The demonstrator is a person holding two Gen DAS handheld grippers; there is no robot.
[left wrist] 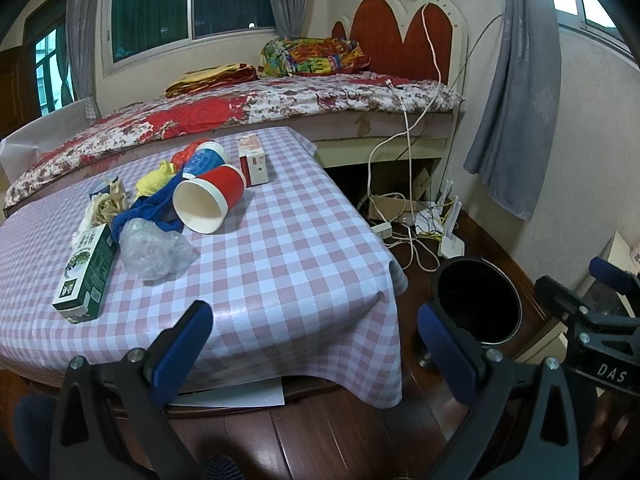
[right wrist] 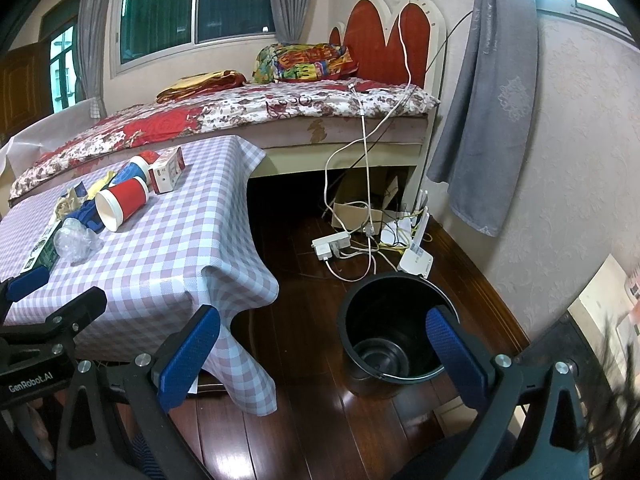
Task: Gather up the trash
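The trash lies in a heap on the far left part of the checked table (left wrist: 280, 240): a red paper cup (left wrist: 208, 200) on its side, a green carton (left wrist: 86, 276), a crumpled clear plastic bag (left wrist: 154, 250) and some paper half hidden behind them. Both the left gripper (left wrist: 316, 340) and the right gripper (right wrist: 324, 344) have their jaws wide apart and hold nothing. The black bin (right wrist: 394, 332) stands on the bare wooden floor just beside the table corner, with white cables behind it.

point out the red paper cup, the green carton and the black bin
red paper cup (left wrist: 218, 192), left wrist view, on its red side wall
green carton (left wrist: 86, 270), left wrist view, on its printed top face
black bin (right wrist: 394, 332), right wrist view, on its inner wall
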